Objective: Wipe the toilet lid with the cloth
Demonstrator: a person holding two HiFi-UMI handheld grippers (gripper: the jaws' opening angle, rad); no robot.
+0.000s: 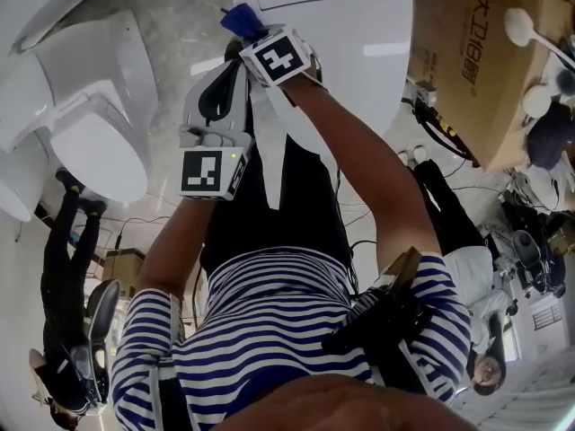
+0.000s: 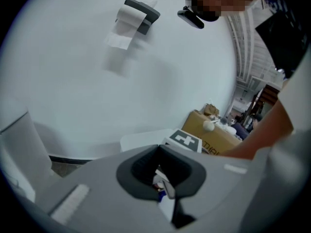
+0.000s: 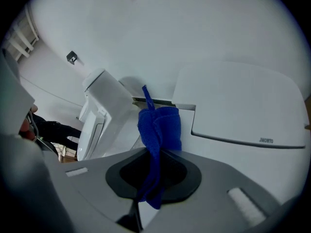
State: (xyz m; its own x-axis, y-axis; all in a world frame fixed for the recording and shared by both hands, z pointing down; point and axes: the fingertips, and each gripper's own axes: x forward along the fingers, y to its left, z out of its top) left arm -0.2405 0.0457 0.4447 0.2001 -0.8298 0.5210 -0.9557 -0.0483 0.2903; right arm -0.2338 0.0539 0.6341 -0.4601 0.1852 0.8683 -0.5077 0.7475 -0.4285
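Note:
The white toilet lid (image 1: 359, 16) lies at the top of the head view, and it fills the right half of the right gripper view as a flat closed lid (image 3: 238, 101). My right gripper (image 1: 256, 39) is shut on a bunched blue cloth (image 3: 160, 127), whose tip (image 1: 241, 18) hangs just off the lid's left edge. My left gripper (image 1: 216, 97) is held beside and below the right one, pointing at a white wall. Its jaws are hidden in its own view, and nothing is seen in them.
A second white toilet (image 1: 90, 124) stands to the left, close by (image 3: 104, 110). A printed cardboard box (image 1: 476, 52) sits at the right. A toilet paper holder (image 2: 136, 16) hangs on the wall. Other people stand at the lower left and lower right.

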